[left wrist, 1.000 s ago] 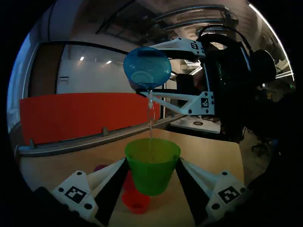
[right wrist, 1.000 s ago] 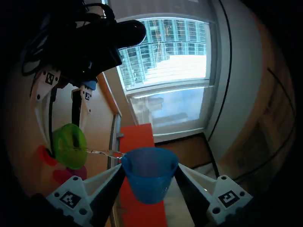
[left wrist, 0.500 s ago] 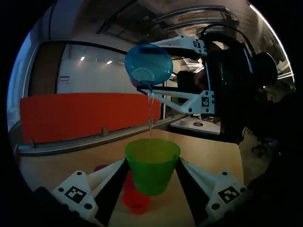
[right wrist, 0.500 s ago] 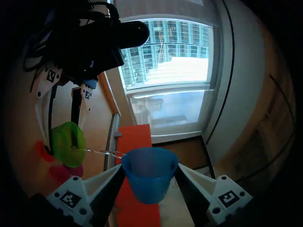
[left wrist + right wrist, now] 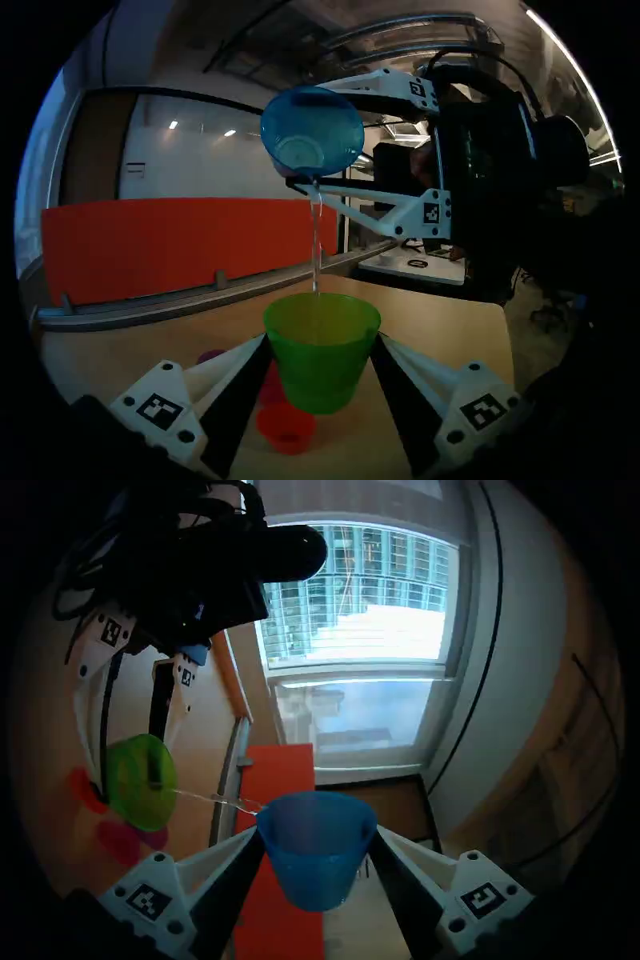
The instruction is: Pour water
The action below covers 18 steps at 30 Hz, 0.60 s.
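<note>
A translucent green cup stands upright above the wooden table, pinched at both sides between the fingers of the left gripper, its wide mouth open upward. Directly above it, a translucent blue cup is tipped far over on its side, mouth turned toward the left gripper view, clamped between the fingers of the right gripper. A thin, clear stream of water falls from the blue cup's lower lip straight down into the green cup's mouth.
</note>
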Tool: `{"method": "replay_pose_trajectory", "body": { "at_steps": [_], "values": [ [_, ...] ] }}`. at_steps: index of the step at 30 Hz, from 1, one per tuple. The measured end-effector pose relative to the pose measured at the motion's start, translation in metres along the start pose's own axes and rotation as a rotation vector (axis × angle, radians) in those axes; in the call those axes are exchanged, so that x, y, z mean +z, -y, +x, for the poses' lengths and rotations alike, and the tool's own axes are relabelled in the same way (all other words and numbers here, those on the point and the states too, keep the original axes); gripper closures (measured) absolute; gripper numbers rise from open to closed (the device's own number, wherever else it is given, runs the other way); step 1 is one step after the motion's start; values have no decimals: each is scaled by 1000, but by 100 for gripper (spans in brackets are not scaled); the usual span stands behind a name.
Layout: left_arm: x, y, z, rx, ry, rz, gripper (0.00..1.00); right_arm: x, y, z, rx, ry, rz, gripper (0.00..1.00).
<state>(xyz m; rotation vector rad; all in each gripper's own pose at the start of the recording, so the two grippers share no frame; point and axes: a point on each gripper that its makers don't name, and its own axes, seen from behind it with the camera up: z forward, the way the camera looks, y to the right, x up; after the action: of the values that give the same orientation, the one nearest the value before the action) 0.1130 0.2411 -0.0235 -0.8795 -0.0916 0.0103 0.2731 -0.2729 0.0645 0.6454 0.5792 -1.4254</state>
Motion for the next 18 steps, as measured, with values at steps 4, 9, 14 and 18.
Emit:
{"method": "replay_pose_trajectory", "body": {
  "at_steps": [4,9,14,18],
  "values": [
    [0,0,0,3,1,1,16,0,-2,2,-16,-4,-2,11],
    [0,0,1,2,0,1,16,-1,-5,4,-38,-5,-7,11],
    [0,0,2,5,0,1,17,-3,-6,7,-60,-8,-9,11],
    [0,-2,3,7,0,-1,16,-4,-8,8,-78,-6,-13,11]
  ]
}}
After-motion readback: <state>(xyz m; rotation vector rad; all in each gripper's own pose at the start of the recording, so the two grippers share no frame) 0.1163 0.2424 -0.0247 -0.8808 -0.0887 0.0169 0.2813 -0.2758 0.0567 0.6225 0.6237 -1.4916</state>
